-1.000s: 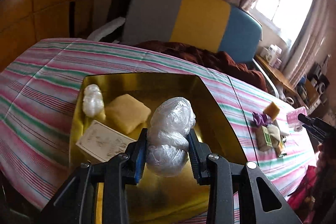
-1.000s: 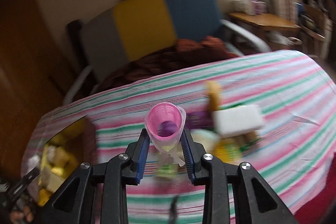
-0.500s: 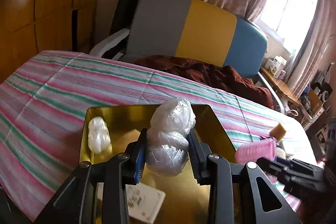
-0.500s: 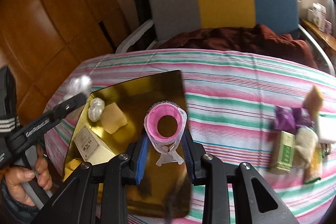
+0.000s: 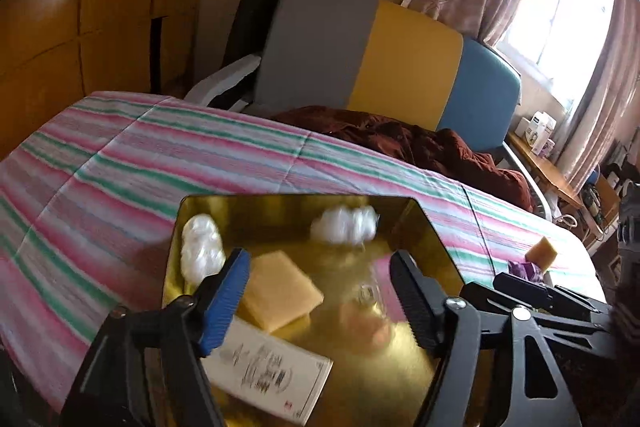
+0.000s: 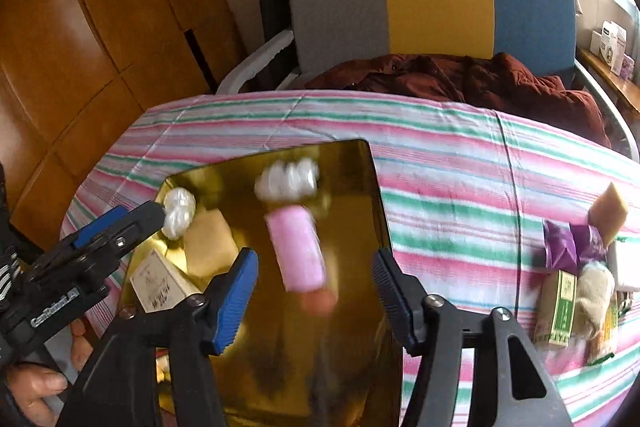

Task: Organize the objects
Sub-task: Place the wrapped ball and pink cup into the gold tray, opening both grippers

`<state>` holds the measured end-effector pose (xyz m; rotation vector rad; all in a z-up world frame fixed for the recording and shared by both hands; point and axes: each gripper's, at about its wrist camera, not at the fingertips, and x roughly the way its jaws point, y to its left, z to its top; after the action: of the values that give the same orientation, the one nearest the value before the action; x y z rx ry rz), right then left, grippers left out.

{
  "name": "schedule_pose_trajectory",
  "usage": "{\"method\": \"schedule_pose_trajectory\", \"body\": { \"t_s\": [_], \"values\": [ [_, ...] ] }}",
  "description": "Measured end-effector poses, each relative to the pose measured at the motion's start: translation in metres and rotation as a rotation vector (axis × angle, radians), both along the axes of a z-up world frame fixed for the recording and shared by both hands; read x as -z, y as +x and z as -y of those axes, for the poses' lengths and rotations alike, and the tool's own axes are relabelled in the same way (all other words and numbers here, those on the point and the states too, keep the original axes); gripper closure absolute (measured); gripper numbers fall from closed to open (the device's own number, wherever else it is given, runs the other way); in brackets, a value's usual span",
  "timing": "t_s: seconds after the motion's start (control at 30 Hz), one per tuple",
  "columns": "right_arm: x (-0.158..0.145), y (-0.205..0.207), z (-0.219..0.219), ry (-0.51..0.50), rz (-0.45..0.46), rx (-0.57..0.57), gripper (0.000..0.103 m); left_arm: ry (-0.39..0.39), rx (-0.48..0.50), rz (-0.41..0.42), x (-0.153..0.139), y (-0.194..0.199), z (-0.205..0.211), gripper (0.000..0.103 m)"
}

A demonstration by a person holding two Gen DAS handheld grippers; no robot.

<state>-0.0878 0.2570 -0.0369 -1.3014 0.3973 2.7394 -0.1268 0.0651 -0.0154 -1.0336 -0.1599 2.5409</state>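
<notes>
A gold tray (image 5: 400, 379) (image 6: 320, 355) lies on the striped tablecloth. In it are a white wrapped bundle (image 5: 202, 253) (image 6: 180, 213), a yellow sponge (image 5: 280, 291) (image 6: 210, 243) and a white box (image 5: 268, 375) (image 6: 160, 281). My left gripper (image 5: 320, 299) hangs over the tray with its jaws opening and nothing between them. A second wrapped bundle (image 5: 344, 225) (image 6: 288, 179) lies blurred at the tray's far side. My right gripper (image 6: 314, 287) is also over the tray, jaws opening. The blurred pink roller (image 6: 298, 247) is free of its pads.
A pile stays on the cloth at the right: a purple wrapper (image 6: 572, 247), a sponge piece (image 6: 610, 213) and a green box (image 6: 560, 307). A person's hand (image 6: 32, 387) holds the left tool. A chair (image 5: 360, 67) with a brown garment stands behind the table.
Both grippers let go. The left one released the wrapped bundle, which now lies at the tray's far side. The right one swung over the tray and released the pink roller.
</notes>
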Motion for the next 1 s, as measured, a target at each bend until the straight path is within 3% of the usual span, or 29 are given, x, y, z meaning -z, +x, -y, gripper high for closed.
{"method": "schedule_pose_trajectory", "body": {
  "t_s": [0.2, 0.4, 0.7, 1.0],
  "values": [
    [0.0, 0.017, 0.01, 0.081, -0.027, 0.02, 0.018, -0.03, -0.035, -0.027, 0.004, 0.031, 0.013, 0.018],
    [-0.003, 0.035, 0.025, 0.191, -0.067, 0.02, 0.014, -0.096, -0.075, -0.062, 0.008, 0.055, 0.018, 0.012],
    [0.0, 0.05, 0.033, 0.264, -0.085, 0.03, 0.013, -0.16, -0.104, -0.086, 0.014, 0.076, 0.017, 0.009],
    [0.004, 0.059, 0.029, 0.267, -0.079, 0.06, 0.013, -0.176, -0.114, -0.093, 0.015, 0.082, 0.017, 0.007]
  ]
}}
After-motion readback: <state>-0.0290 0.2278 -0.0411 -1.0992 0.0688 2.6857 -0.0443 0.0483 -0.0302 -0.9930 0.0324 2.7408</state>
